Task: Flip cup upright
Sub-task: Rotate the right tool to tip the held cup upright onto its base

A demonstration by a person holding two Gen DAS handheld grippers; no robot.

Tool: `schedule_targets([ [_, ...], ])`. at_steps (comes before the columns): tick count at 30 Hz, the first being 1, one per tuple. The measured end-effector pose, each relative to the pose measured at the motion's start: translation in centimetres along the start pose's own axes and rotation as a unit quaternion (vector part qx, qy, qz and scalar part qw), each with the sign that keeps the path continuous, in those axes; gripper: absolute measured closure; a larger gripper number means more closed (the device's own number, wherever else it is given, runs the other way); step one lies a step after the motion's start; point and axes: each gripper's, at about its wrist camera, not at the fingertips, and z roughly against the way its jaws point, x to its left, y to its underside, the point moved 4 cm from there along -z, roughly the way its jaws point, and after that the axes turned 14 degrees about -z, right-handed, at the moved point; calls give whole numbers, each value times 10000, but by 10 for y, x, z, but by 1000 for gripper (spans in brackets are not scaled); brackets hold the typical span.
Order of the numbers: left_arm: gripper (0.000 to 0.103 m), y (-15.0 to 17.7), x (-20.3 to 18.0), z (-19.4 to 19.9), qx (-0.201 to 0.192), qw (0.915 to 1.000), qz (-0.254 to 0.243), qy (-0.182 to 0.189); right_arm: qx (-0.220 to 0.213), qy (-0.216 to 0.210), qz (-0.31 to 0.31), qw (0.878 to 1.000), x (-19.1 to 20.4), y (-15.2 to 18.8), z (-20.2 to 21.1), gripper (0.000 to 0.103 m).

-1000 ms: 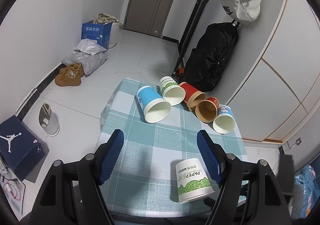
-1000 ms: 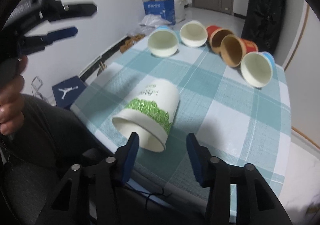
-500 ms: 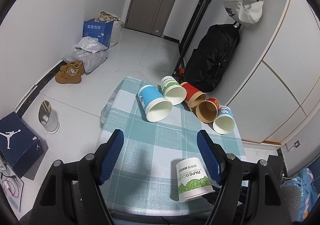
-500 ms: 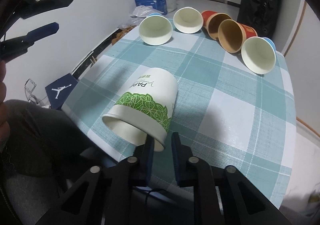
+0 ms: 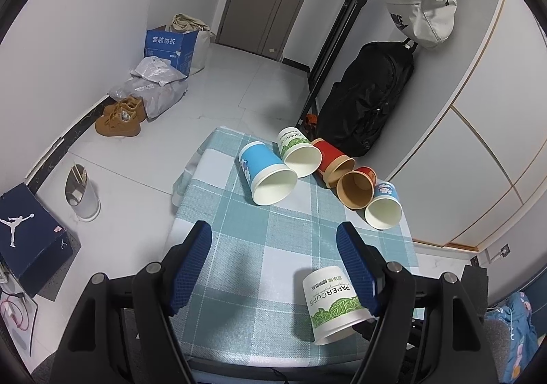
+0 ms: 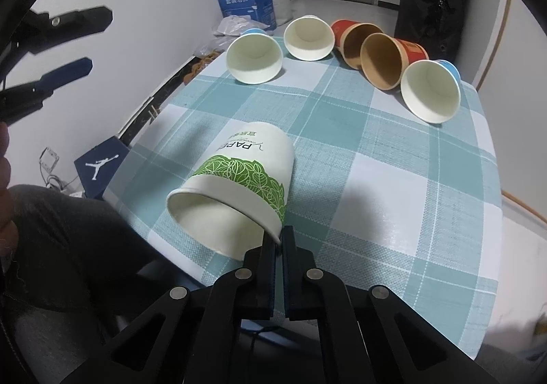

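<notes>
A white paper cup with a green leaf band (image 6: pixel 239 182) lies on its side near the table's front edge, mouth toward me; it also shows in the left wrist view (image 5: pixel 333 303). My right gripper (image 6: pixel 278 240) is shut on the cup's rim at its right side. My left gripper (image 5: pixel 273 267) is open and empty, held above the table's front left; it appears at the left of the right wrist view (image 6: pixel 65 45).
Several more cups lie on their sides in a row at the far end of the checked tablecloth (image 6: pixel 393 179): blue (image 5: pixel 265 172), green-leaf (image 5: pixel 299 153), red (image 5: pixel 333 160), orange (image 5: pixel 357 189), small blue (image 5: pixel 384 206). A black backpack (image 5: pixel 365 100) stands beyond. My leg (image 6: pixel 68 247) is at the front left.
My right gripper has closed from wide open onto the rim of the near cup. The left gripper has risen a little and stays open.
</notes>
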Motion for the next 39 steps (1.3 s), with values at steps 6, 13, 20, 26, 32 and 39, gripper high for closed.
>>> schedule_targets([
  [6, 31, 0, 0, 0, 10, 10000, 32, 22, 61, -97, -241, 9996, -6, -5, 7, 101],
  [13, 31, 0, 1, -1, 41, 10000, 60, 56, 363, -369, -596, 9969, -14, -20, 21, 101],
  [20, 31, -1, 4, -2, 60, 9997, 215, 125, 1705, -488, -684, 9818, -22, -29, 26, 101],
  [26, 31, -1, 4, -2, 62, 9996, 231, 120, 2754, -437, -1200, 9528, -32, -33, 13, 101],
  [32, 31, 0, 7, -7, 170, 9995, 255, 120, 3137, -387, -1637, 9345, -40, -51, -13, 101],
  [39, 31, -1, 8, -13, 281, 9989, 340, 168, 3316, -495, -1843, 9239, -36, -61, -32, 100],
])
